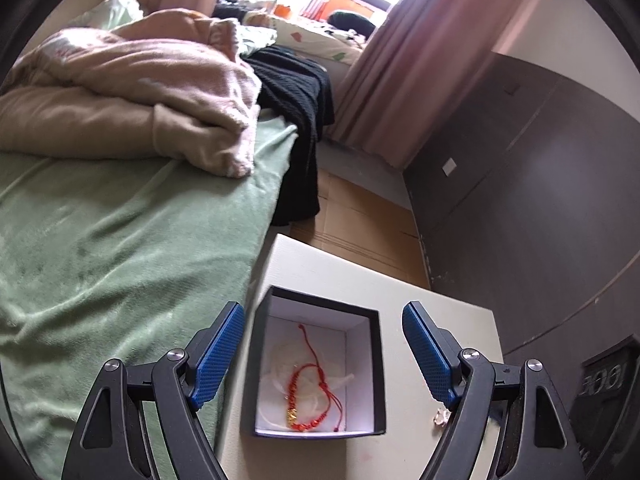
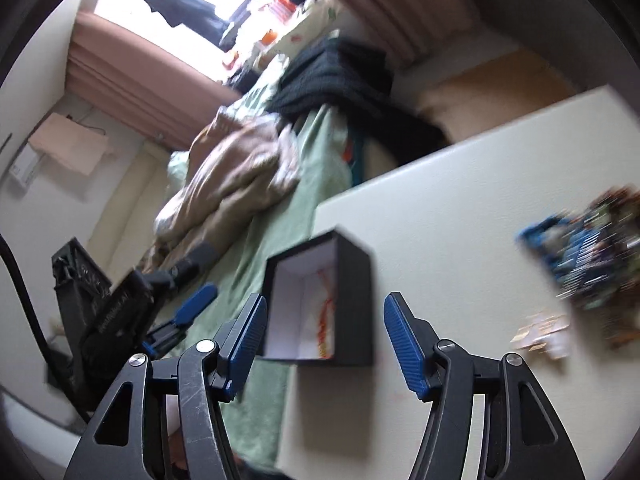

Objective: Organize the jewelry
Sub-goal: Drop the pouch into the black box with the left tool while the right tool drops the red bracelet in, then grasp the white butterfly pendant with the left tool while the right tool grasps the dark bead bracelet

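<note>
Left wrist view: the left gripper (image 1: 323, 350) stands released, jaws wide, empty, above a black box (image 1: 316, 364) on a white table (image 1: 436, 308). A red bracelet (image 1: 310, 392) lies in the box, toward 6 o'clock. Right wrist view: the right gripper (image 2: 325, 346) is likewise released and empty. At 3 o'clock lies a blurred blue object (image 2: 588, 256), possibly a pouch. The green bed cover (image 1: 120, 248) lies at 9 o'clock.

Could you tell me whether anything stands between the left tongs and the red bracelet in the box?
Nothing visible does. The left tongs stand open above the lidless box, and the bracelet lies uncovered on its floor.
</note>
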